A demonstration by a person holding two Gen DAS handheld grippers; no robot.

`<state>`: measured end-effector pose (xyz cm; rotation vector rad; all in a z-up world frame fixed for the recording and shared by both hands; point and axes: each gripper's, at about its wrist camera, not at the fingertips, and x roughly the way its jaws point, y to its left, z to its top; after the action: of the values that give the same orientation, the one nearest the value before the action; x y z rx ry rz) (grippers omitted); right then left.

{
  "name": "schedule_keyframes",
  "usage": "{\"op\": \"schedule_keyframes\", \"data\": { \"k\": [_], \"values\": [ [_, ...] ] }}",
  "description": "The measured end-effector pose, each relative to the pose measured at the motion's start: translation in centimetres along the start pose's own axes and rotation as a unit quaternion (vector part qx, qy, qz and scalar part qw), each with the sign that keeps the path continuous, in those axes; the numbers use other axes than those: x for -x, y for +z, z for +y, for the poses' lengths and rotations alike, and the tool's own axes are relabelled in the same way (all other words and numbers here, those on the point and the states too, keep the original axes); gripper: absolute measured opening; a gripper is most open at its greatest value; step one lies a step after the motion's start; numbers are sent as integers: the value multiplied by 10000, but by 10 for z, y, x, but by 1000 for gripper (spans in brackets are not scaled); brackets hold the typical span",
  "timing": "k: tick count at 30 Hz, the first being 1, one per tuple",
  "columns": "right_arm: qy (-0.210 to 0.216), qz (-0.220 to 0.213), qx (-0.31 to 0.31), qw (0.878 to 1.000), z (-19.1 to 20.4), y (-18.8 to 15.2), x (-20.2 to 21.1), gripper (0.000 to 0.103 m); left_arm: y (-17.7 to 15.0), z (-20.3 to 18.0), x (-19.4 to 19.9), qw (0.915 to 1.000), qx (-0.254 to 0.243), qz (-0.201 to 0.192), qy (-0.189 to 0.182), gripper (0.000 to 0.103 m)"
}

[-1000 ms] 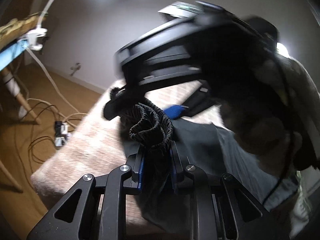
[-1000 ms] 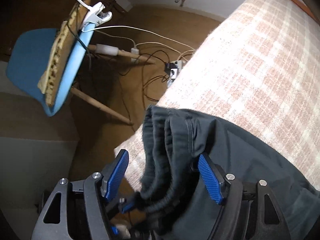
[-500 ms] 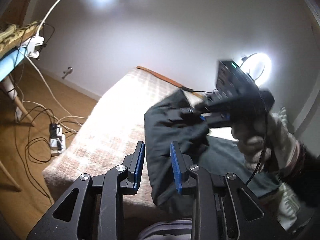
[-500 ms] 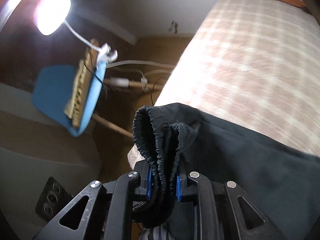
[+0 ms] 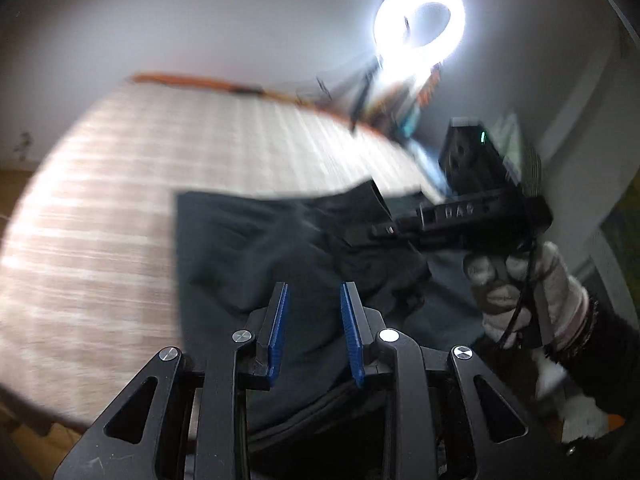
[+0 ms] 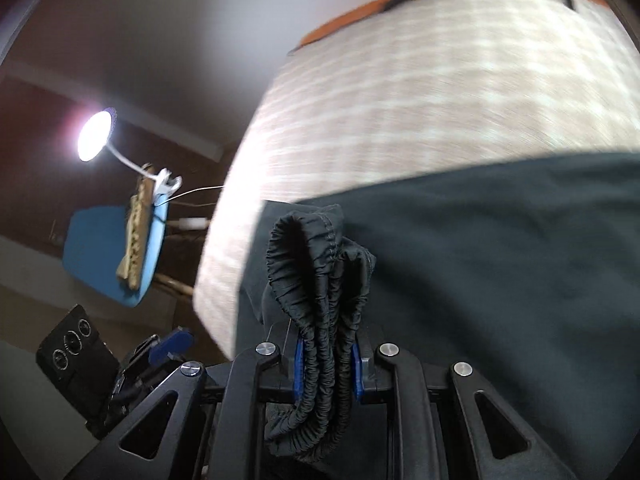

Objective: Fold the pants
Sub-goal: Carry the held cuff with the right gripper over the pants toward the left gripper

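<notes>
The dark pants (image 5: 280,248) are lying rumpled on the plaid-covered bed (image 5: 100,208), spread from its near edge toward the middle and the right side. The left gripper (image 5: 312,320) is hovering over the fabric at the near edge with its blue pads (image 5: 278,320) parted and nothing between them — the cloth is showing through the gap. The right gripper (image 6: 325,364) is pinching the bunched elastic waistband (image 6: 316,280) tightly between its pads, the gathered band sticking up above the fingers. In the left view, the right gripper (image 5: 460,216) is reaching over the pants from the right side, held in a gloved hand (image 5: 520,292).
</notes>
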<state>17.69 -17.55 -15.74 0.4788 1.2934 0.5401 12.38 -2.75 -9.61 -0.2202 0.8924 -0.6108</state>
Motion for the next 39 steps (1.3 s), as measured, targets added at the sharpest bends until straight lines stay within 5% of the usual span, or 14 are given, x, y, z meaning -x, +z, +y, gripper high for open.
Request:
{"op": "schedule_keyframes", "data": {
  "k": [4,6,11,14,15,25,39],
  "values": [
    [-27,48,-92,9999,-15,-5,-7,24,3,-14,-53,9973,-294,655,153,24],
    [-28,88,-157,9998,-22,-7,-5,42,2,-25,-65,9950,-505,831,219,24],
    [154,26,-190,9997,-27,-14,-2,44,-4,-38,-81,9899,-831,1063,441,24],
    [72,-92,-210,9997,-27,-19,-1,17,-5,-41,-77,9906,-826,997,436,24],
    [98,-152,-209,9996,-25,-19,0,16,-4,-40,-71,9921,-770,913,388,24],
    [-116,-534,123,9984,-35,-26,100,15,12,-46,-15,9962,-721,-68,484,24],
    [-1438,-925,-771,9823,-160,-64,241,15,7,-120,-97,9874,-1458,608,-118,24]
  ]
}}
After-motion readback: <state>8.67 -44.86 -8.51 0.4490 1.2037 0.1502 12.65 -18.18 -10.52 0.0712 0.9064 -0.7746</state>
